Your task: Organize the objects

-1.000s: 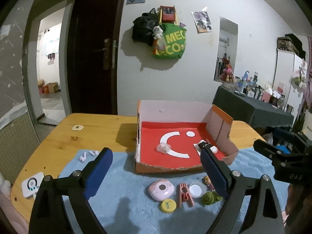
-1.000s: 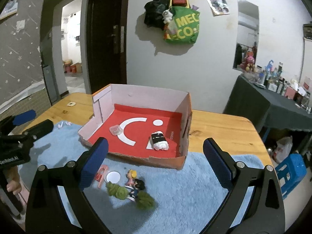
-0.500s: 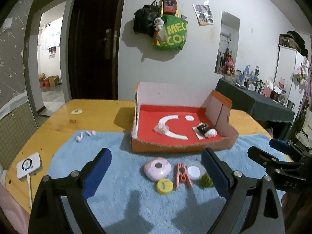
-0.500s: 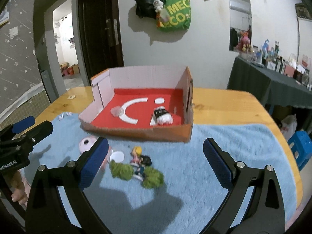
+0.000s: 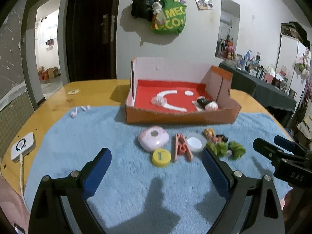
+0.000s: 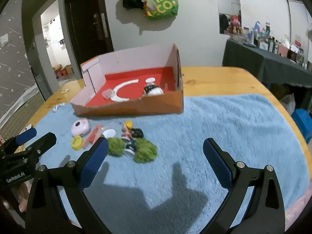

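Observation:
An open cardboard box [image 5: 181,115] with a red floor stands on the blue mat [image 5: 117,175]; it also shows in the right wrist view [image 6: 128,107]. It holds a clear lump [image 5: 157,99] and a black-and-white roll [image 5: 207,103]. In front lie a pink round case [image 5: 153,138], a yellow cap [image 5: 161,157], a pink clip [image 5: 182,147], a white disc [image 5: 194,144], a doll [image 6: 127,129] and green fluffy balls [image 6: 145,150]. My left gripper [image 5: 156,167] is open and empty, short of these items. My right gripper [image 6: 155,155] is open and empty, beside the green balls.
Pink earbuds [image 5: 75,112] lie at the mat's left edge. A white device with a cable [image 5: 22,146] sits on the wooden table [image 5: 58,101] at the left. A dark cluttered side table [image 6: 273,66] stands at the right. A blue stool [image 6: 302,120] is beyond the table's right edge.
Both grippers have drawn back and lowered away from the box. The box looks farther off and the small items on the mat now lie ahead of the fingers. Both stay open.

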{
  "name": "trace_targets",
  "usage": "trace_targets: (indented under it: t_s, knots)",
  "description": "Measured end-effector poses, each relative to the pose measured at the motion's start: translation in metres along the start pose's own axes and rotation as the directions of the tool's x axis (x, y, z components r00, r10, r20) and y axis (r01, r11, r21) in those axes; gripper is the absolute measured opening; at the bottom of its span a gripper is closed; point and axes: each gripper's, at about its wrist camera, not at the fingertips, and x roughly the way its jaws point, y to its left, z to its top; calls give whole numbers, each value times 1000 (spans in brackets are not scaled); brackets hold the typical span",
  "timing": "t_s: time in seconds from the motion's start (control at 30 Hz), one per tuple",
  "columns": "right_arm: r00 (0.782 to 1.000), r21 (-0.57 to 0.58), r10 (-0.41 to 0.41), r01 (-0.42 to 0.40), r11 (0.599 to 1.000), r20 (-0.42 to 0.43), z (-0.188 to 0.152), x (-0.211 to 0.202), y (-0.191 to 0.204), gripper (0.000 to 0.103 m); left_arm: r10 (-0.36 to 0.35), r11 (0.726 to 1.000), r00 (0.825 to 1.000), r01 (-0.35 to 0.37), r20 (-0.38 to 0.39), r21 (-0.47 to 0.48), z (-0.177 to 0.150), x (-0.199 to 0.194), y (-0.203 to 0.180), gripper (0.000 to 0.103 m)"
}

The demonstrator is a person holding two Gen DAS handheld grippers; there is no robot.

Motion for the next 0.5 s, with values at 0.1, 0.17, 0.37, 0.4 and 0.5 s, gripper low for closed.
trace_targets:
  t_s: [0.1, 0.17, 0.37, 0.4, 0.5]
  knots:
    - [1000, 7, -15, 15, 1000, -17, -9, 3, -3, 99, 1, 1000, 1000, -1, -26, 2, -9, 5, -1, 95]
    - [999, 5, -20, 20, 1000, -33, -14, 6, -4, 99, -3, 1000, 999, 3, -46, -3, -14, 7, -2, 95]
    - [998, 9, -25, 26, 1000, -66, -25, 12, -6, 99, -1, 1000, 996, 1, -89, -8, -25, 15, -3, 95]
    - [997, 10, -23, 23, 1000, -70, -26, 13, -6, 99, -1, 1000, 996, 1, -93, -8, -26, 15, -4, 95]
    - [997, 7, -25, 25, 1000, -77, -27, 14, -6, 99, -2, 1000, 995, 2, -104, -6, -27, 17, -5, 95]
